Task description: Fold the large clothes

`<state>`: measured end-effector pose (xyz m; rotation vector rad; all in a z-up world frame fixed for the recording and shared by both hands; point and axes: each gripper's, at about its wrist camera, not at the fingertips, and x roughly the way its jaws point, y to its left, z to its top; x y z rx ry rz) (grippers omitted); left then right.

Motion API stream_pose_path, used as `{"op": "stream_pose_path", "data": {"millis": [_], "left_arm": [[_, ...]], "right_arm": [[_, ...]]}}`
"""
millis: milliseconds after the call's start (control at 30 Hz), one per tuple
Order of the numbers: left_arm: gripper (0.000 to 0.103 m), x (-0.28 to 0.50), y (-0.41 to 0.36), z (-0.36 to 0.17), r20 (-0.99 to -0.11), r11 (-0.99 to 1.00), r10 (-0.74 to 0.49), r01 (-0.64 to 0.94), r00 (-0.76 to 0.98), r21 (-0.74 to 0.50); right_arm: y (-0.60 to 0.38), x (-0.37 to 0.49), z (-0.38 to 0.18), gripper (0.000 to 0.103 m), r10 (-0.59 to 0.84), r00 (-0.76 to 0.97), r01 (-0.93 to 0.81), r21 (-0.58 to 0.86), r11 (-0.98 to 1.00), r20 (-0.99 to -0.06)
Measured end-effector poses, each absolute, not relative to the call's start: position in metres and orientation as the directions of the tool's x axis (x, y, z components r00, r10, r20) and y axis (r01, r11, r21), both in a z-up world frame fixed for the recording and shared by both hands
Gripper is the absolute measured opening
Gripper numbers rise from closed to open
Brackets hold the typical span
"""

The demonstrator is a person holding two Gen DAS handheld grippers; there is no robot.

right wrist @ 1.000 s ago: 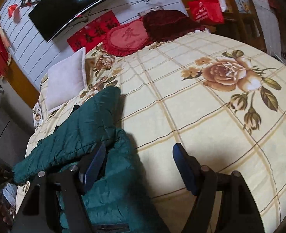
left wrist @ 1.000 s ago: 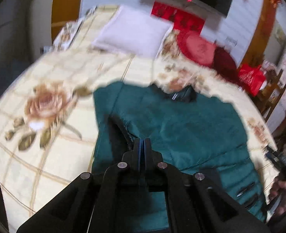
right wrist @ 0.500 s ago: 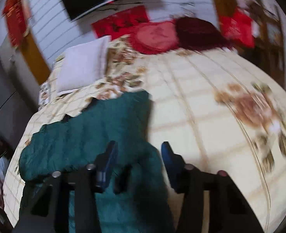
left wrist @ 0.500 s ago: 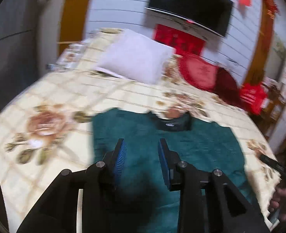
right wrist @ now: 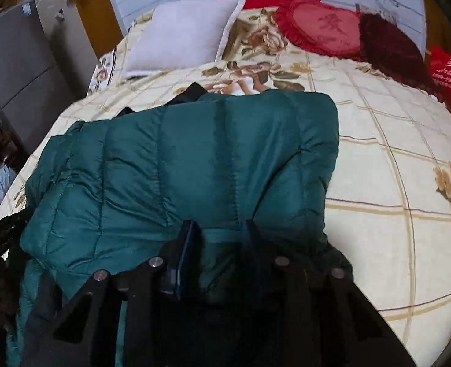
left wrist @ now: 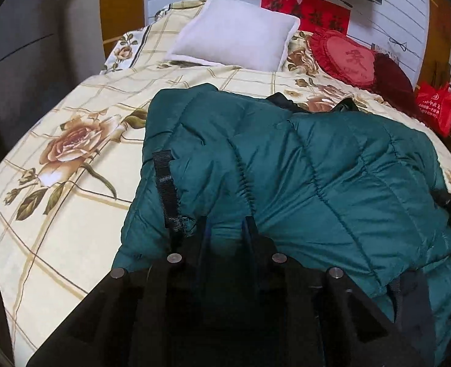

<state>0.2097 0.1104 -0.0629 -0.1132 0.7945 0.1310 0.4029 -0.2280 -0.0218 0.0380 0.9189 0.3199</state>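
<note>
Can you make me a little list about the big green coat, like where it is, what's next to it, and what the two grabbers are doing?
coat: teal puffer jacket, quilted, sleeves folded in over the body
resting on: bed with a rose-print cover
behind it: white pillow, red heart cushion, dark red cushion
left gripper: jaws open, at the coat's near edge
right gripper: jaws open, at the coat's near edge
strap: black strap on the left sleeve
</note>
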Motion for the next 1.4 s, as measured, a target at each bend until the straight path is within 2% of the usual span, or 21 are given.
{"op": "stream_pose_path", "data": {"millis": [100,167,233,267,333,433,567,667,733,833,900,1000,1067,1133,1400], "left_arm": [[0.008,0.210,0.113,-0.063,-0.715,0.985,0.068,-0.163,0.696,-0.065],[0.008,0.210,0.115,-0.063,-0.714,0.983,0.060,-0.164,0.698,-0.077],[0.008,0.211,0.116,-0.062,-0.713,0.983,0.061,-0.164,0.698,-0.077],[0.008,0.211,0.116,-0.062,-0.713,0.983,0.060,-0.164,0.698,-0.078],[0.008,0.211,0.117,-0.062,-0.713,0.983,0.057,-0.162,0.699,-0.080],[0.008,0.212,0.118,-0.063,-0.712,0.983,0.044,-0.158,0.701,-0.094],[0.008,0.212,0.116,-0.062,-0.715,0.984,0.053,-0.158,0.698,-0.081],[0.008,0.209,0.120,-0.050,-0.707,0.984,0.039,-0.150,0.706,-0.096],[0.008,0.201,0.123,-0.026,-0.671,0.980,0.051,-0.166,0.740,-0.108],[0.008,0.195,0.114,0.018,-0.597,0.977,0.037,-0.153,0.802,-0.146],[0.009,0.203,0.100,0.029,-0.592,0.981,-0.006,-0.109,0.806,-0.158],[0.011,0.228,0.071,0.011,-0.664,0.994,-0.029,-0.046,0.747,-0.095],[0.011,0.241,0.062,-0.019,-0.732,0.997,-0.030,-0.028,0.680,-0.067],[0.011,0.248,0.062,-0.047,-0.778,0.998,-0.034,-0.023,0.627,-0.063],[0.015,0.241,0.061,-0.061,-0.724,0.997,-0.057,0.000,0.688,-0.078]], "right_arm": [[-0.232,0.405,0.008,0.031,0.247,0.658,-0.212,0.140,0.967,-0.711],[-0.235,0.416,0.025,0.038,0.233,0.718,-0.164,0.166,0.972,-0.656],[-0.232,0.439,0.022,0.053,0.176,0.715,-0.107,0.143,0.984,-0.676],[-0.230,0.454,0.009,0.054,0.160,0.673,-0.097,0.129,0.987,-0.722],[-0.228,0.474,-0.026,0.054,0.133,0.563,-0.083,0.104,0.991,-0.815],[-0.222,0.471,-0.042,0.054,0.112,0.594,-0.120,0.050,0.992,-0.797],[-0.223,0.465,-0.028,0.053,0.089,0.578,-0.099,0.038,0.994,-0.811],[-0.228,0.436,0.013,0.053,0.120,0.672,-0.095,0.076,0.993,-0.730],[-0.224,0.414,0.034,0.053,0.163,0.718,-0.138,0.091,0.986,-0.677],[-0.209,0.388,0.046,0.053,0.216,0.722,-0.201,0.100,0.974,-0.657],[-0.194,0.379,0.037,0.054,0.245,0.683,-0.231,0.115,0.966,-0.688],[-0.175,0.370,0.013,0.054,0.252,0.637,-0.257,0.108,0.960,-0.729],[-0.163,0.368,-0.010,0.056,0.219,0.605,-0.257,0.073,0.964,-0.766],[-0.160,0.364,-0.028,0.058,0.217,0.613,-0.277,0.050,0.960,-0.760],[-0.163,0.363,-0.042,0.058,0.234,0.627,-0.293,0.053,0.955,-0.743]]}}
